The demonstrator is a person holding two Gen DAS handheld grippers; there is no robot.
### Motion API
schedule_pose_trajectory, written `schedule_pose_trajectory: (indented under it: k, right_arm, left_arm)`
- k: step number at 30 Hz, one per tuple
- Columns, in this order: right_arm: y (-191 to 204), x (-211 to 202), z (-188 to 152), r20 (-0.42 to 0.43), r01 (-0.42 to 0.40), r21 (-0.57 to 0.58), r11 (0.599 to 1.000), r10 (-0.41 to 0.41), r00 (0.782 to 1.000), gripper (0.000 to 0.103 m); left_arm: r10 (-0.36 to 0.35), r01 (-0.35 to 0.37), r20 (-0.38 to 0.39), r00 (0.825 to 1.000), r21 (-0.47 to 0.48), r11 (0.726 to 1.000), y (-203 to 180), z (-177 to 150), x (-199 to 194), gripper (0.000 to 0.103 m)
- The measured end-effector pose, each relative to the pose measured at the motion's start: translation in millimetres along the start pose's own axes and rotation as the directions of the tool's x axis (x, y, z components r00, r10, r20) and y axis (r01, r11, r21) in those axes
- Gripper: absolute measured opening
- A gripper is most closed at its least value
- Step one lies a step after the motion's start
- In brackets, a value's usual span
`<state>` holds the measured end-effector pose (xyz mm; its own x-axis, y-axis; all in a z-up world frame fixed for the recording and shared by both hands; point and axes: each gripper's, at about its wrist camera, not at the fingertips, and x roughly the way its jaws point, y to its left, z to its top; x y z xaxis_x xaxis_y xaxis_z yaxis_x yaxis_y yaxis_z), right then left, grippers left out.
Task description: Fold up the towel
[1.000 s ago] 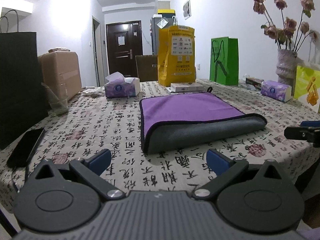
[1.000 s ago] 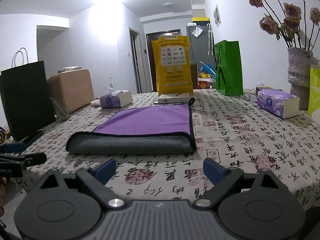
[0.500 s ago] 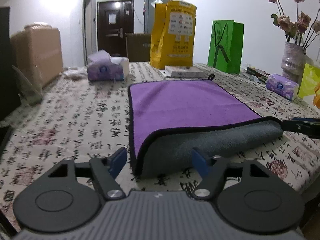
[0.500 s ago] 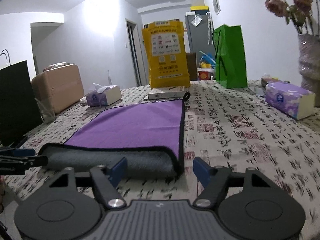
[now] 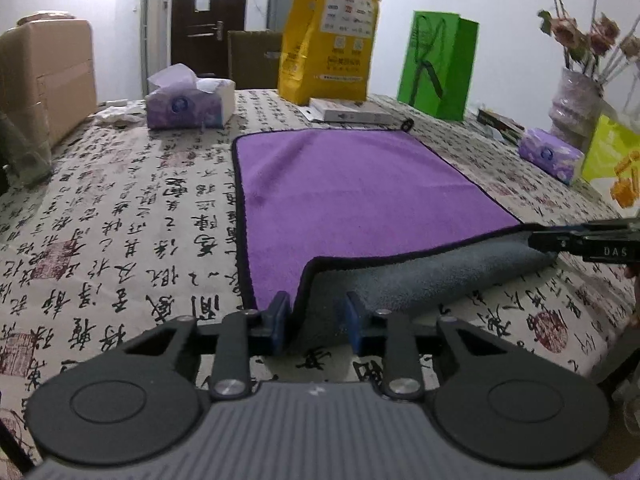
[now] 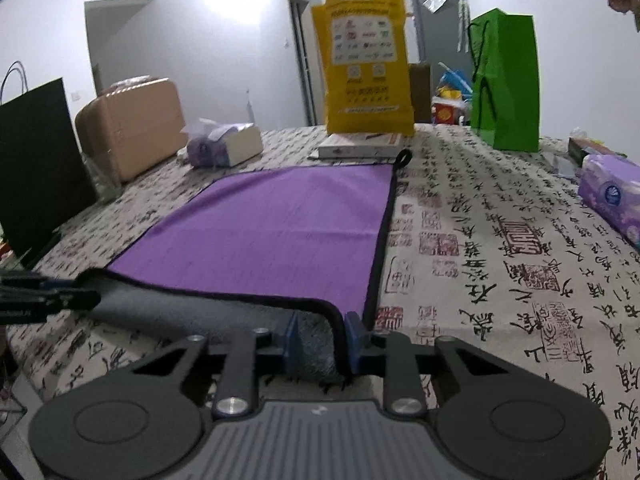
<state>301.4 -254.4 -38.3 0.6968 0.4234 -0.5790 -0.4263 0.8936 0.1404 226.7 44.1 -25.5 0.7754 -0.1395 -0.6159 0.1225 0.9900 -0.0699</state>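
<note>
A purple towel (image 5: pixel 352 188) with a grey underside and black trim lies on the table, its near edge folded back so the grey side shows. It also shows in the right wrist view (image 6: pixel 276 224). My left gripper (image 5: pixel 314 320) has narrowed around the near left corner of the fold, with a gap still between its blue pads. My right gripper (image 6: pixel 320 340) has narrowed the same way around the near right corner. Each gripper shows at the edge of the other's view.
A calligraphy-print tablecloth (image 5: pixel 120 232) covers the table. A yellow bag (image 5: pixel 332 36), green bag (image 5: pixel 438 64), flat box (image 5: pixel 348 112), tissue boxes (image 5: pixel 186 100), a vase (image 5: pixel 576 100) and a black bag (image 6: pixel 40 160) stand around the far and side edges.
Both grippers moved forward to the towel's folded near edge and their jaws narrowed from wide open to closing around its two corners.
</note>
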Motion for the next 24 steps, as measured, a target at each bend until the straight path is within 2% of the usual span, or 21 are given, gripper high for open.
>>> schedule_pose_trajectory:
  k: [3,4,10,24]
  right_arm:
    - [-1.9,-0.9,0.0,-0.019,-0.011,-0.017,1.0,0.011,1.0,0.008]
    - [-2.0,-1.4,0.8,-0.019,-0.006,-0.024,1.0,0.006,1.0,0.005]
    - [0.5,-2.5,11.1,0.026,0.007,-0.055,0.998,-0.005,1.0,0.004]
    - [-4.7,31.2,46.2,0.059,0.053,-0.112,0.992,-0.047,0.997,0.004]
  left_arm:
    - [0.0,0.0,0.005,1.0,0.021,1.0,0.1,2.2,-1.0,0.009]
    - [0.002,-0.002,0.008,1.0,0.023,1.0,0.0,3.5,-1.3,0.009]
    - [0.04,-0.04,0.046,0.998,0.02,0.999,-3.5,21.9,0.2,0.008]
    - [0.078,-0.083,0.076,0.994,0.067,0.994,3.7,60.5,28.7,0.008]
